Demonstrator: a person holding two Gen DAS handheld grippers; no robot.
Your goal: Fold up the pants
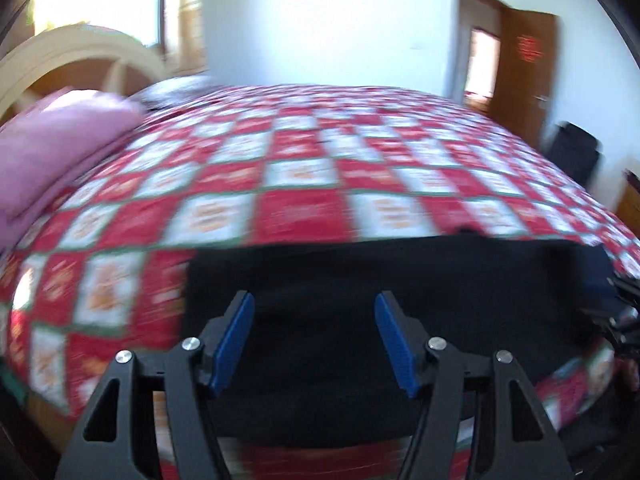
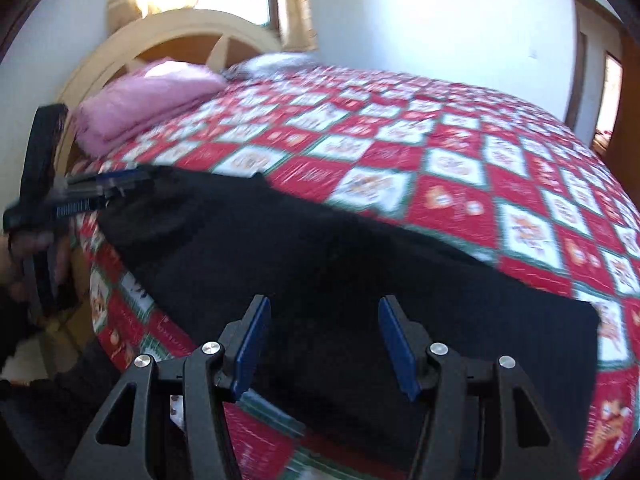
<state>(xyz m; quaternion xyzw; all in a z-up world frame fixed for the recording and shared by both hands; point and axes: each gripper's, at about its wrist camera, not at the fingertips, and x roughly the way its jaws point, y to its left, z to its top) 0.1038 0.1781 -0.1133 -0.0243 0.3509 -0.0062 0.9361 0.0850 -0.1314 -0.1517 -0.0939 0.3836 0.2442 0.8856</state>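
Note:
The black pants [image 1: 400, 292] lie flat along the near edge of a bed with a red and white checked quilt [image 1: 304, 176]. My left gripper [image 1: 314, 340] is open and empty just above the pants, blue pads apart. My right gripper [image 2: 322, 344] is open and empty above the pants [image 2: 320, 264] too. In the right wrist view the left gripper [image 2: 88, 196] shows at the far left, over the left end of the pants. Both views are blurred by motion.
A folded pink blanket [image 2: 148, 96] lies by the rounded wooden headboard [image 2: 180, 28]. A grey pillow [image 2: 276, 62] sits behind it. A wooden door [image 1: 524, 68] stands open at the right. A dark object [image 1: 576, 152] stands beyond the bed.

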